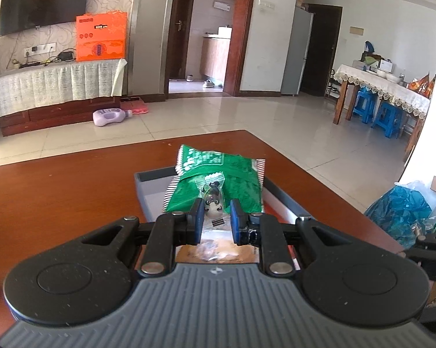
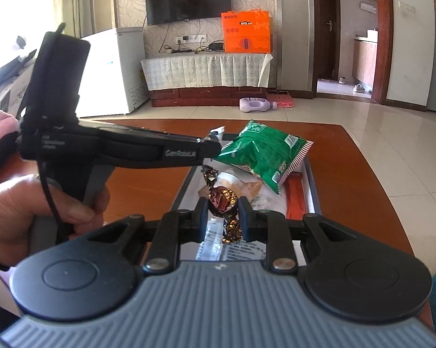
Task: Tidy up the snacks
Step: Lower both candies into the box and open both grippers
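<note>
A grey tray (image 1: pixel 142 187) sits on the brown table (image 1: pixel 58 200). A green snack bag (image 1: pixel 218 179) lies in it over other packets. My left gripper (image 1: pixel 215 217) is shut on a small clear-wrapped candy with a cartoon face (image 1: pixel 213 201), held over the tray. In the right wrist view the tray (image 2: pixel 312 185) holds the green bag (image 2: pixel 264 153) and an orange packet (image 2: pixel 296 197). My right gripper (image 2: pixel 223 211) is shut on a brown and gold foil-wrapped candy (image 2: pixel 222 200) above the tray's near end. The left gripper's fingertips (image 2: pixel 209 145) show from the side, its candy wrapper (image 2: pixel 216 133) sticking out.
The table's far edge (image 2: pixel 218 120) drops to a tiled floor. A blue plastic bag (image 1: pixel 401 211) lies right of the table. A TV stand (image 2: pixel 206 72) with an orange box (image 2: pixel 245 32) stands far behind. My hand (image 2: pixel 29 208) holds the left gripper's handle.
</note>
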`<state>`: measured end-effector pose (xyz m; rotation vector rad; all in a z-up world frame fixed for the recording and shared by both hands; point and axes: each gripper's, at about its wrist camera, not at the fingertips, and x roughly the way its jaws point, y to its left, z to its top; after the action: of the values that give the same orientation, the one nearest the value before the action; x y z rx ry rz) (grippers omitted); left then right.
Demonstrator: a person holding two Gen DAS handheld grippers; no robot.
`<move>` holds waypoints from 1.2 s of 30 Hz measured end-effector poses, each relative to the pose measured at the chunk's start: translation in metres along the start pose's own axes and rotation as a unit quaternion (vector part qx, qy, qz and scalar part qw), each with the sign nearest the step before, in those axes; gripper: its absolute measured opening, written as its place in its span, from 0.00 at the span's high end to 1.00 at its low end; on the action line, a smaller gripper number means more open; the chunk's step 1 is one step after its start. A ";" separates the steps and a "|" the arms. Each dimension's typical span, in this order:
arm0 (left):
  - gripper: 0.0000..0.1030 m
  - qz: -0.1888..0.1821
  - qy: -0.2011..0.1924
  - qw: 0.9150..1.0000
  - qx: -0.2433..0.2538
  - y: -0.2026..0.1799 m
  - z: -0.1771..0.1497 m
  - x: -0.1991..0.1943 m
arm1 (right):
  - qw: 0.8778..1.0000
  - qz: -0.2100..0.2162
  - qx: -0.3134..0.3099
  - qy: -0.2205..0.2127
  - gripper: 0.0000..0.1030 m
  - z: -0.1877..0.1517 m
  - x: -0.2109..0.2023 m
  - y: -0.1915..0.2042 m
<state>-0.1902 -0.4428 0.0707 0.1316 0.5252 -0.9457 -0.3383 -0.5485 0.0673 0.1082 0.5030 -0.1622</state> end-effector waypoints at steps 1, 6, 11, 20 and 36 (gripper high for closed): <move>0.78 -0.002 0.001 1.000 0.001 -0.002 0.000 0.005 | 1.000 0.000 0.001 0.001 0.76 0.000 0.000 -0.002; 0.78 -0.008 0.006 1.000 0.001 -0.007 0.002 0.021 | 1.000 -0.001 0.004 0.001 0.76 0.000 0.001 -0.007; 0.78 -0.010 0.011 1.000 0.003 -0.013 0.002 0.035 | 1.000 -0.001 0.003 0.005 0.76 -0.002 0.003 -0.008; 0.75 -0.010 0.019 1.000 0.004 -0.016 0.000 0.041 | 1.000 0.000 0.005 0.008 0.76 -0.001 0.003 -0.008; 0.45 -0.021 0.014 1.000 0.000 -0.016 -0.003 0.036 | 1.000 0.001 0.006 0.007 0.76 -0.002 0.005 -0.008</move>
<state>-0.1866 -0.4777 0.0528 0.1343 0.5559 -0.9867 -0.3361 -0.5572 0.0629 0.1226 0.5149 -0.1624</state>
